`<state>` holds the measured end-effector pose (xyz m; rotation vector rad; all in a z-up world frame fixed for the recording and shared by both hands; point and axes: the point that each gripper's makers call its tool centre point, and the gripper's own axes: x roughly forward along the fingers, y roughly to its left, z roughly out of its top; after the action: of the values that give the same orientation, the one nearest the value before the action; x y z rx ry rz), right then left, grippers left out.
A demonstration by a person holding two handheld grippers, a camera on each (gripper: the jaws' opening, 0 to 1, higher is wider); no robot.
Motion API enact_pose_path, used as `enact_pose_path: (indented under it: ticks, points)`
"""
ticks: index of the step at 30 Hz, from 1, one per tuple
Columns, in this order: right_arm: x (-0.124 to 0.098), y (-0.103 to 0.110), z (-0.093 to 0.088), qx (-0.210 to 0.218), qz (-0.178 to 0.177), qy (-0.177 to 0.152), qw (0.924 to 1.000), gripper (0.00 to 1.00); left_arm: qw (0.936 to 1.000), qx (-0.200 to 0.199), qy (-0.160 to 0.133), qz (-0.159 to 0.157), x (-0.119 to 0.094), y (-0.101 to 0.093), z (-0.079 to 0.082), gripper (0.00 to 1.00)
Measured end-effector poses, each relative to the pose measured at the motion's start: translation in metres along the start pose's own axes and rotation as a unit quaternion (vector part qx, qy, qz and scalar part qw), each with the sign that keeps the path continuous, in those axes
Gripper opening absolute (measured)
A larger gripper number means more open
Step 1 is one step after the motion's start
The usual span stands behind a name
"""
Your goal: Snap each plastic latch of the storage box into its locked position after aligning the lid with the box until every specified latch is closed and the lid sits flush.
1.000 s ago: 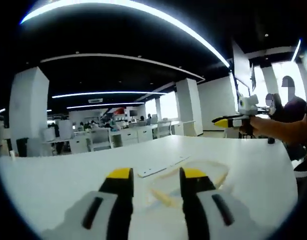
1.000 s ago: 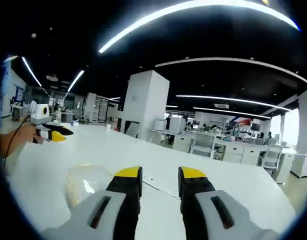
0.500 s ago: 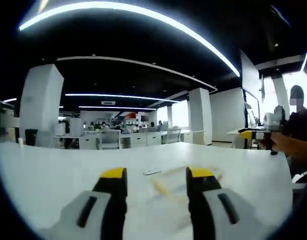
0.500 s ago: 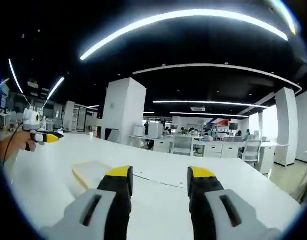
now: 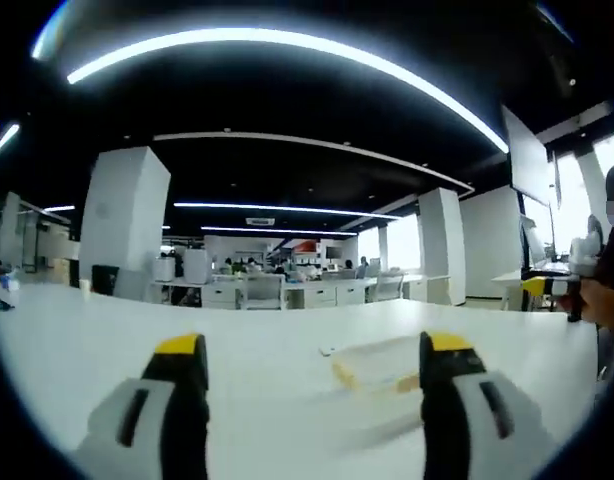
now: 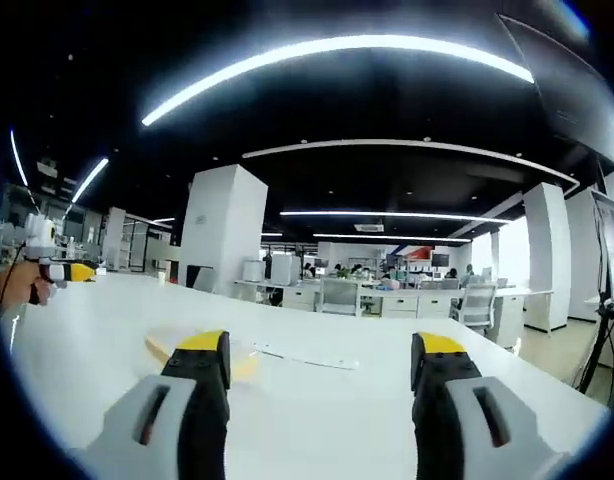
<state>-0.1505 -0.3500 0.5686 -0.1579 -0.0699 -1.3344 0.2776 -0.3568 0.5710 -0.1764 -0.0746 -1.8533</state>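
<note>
Both tools, left (image 5: 315,362) and right (image 6: 322,358), gape empty above a flat translucent yellow-edged storage box (image 5: 379,362) on smooth white table (image 5: 77,350).

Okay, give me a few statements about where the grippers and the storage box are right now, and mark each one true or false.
1. The left gripper has its jaws spread wide apart. True.
2. The right gripper is clamped on the storage box. False: its jaws are open with nothing between them.
3. The clear storage box with yellow trim rests on the white table. True.
4. The left gripper is pressing down a latch. False: it is held short of the box, touching nothing.
5. A flat white strip lies on the table beyond the box. True.
</note>
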Motion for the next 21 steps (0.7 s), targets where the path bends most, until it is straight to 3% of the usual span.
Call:
enact_pose_path:
  ticks: [3, 6, 14, 21]
  points:
    - [-0.006, 0.001, -0.004, 0.009, -0.009, 0.002, 0.9999, 0.88, 0.9997, -0.012, 0.005, 0.019, -0.007, 0.004, -0.003, 0.98]
    - [-0.01, 0.0, -0.009, 0.029, -0.019, 0.007, 0.9994, 1.0, 0.9994, -0.02, 0.011, 0.026, -0.013, 0.005, -0.004, 1.0]
    - [-0.022, 0.002, -0.006, 0.036, -0.034, 0.007, 0.9988, 1.0, 0.9994, -0.014, -0.001, 0.032, -0.021, 0.007, 0.007, 1.0]
    - [-0.028, 0.005, 0.003, 0.013, -0.04, 0.001, 0.9991, 1.0, 0.9995, -0.017, 0.005, 0.025, -0.02, 0.003, 0.005, 1.0]
